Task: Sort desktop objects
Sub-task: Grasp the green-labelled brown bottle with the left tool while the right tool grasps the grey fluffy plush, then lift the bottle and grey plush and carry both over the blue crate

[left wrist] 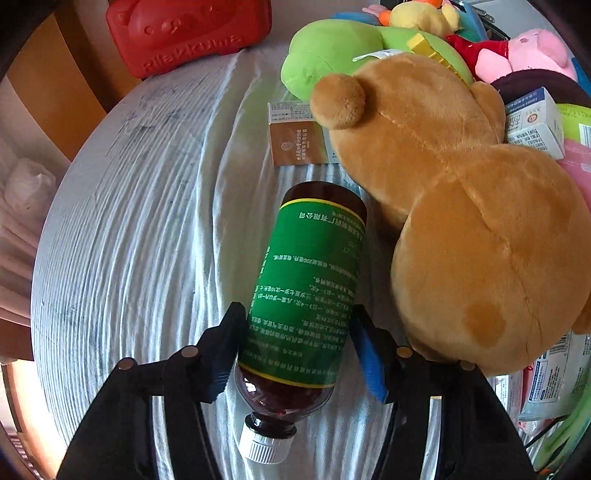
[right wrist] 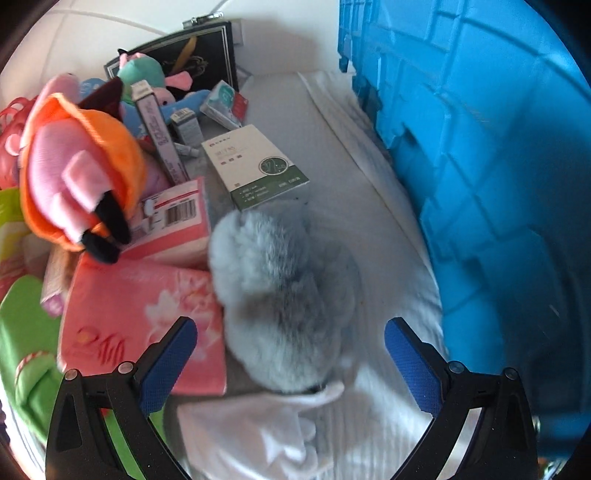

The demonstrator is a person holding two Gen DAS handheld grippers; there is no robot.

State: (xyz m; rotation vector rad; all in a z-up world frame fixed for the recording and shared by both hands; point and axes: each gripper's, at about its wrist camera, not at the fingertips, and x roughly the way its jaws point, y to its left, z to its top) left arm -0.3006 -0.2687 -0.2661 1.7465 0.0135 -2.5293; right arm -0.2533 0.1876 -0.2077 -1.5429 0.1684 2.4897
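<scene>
Nearest the left wrist camera: left gripper (left wrist: 299,347) astride a brown bottle (left wrist: 306,291), green label, white cap (left wrist: 264,445) toward the camera. Bottle lies on its side on the white cloth (left wrist: 140,206), about mid-table. Left pad looks to touch the label; right pad sits just beside it, a sliver of gap possible. Fingers part-closed around the bottle, not plainly clamped. Gripper points steeply down, likely to take the bottle across its width.

Right of the bottle, a tan plush bear (left wrist: 461,221) lies just beside it, crowding the right finger. Small brown box (left wrist: 295,142) beyond, half under the bear. Green plush (left wrist: 332,51) and red case (left wrist: 188,33) at the far edge.

Right wrist view: right gripper (right wrist: 291,362) wide open, empty, tilted down over a grey furry toy (right wrist: 280,295). Fingers stand either side of it, not touching. Pink packet (right wrist: 140,317) to its left, white-and-green box (right wrist: 255,166) beyond, blue crate (right wrist: 480,147) along the right edge, probably one sorting bin.
</scene>
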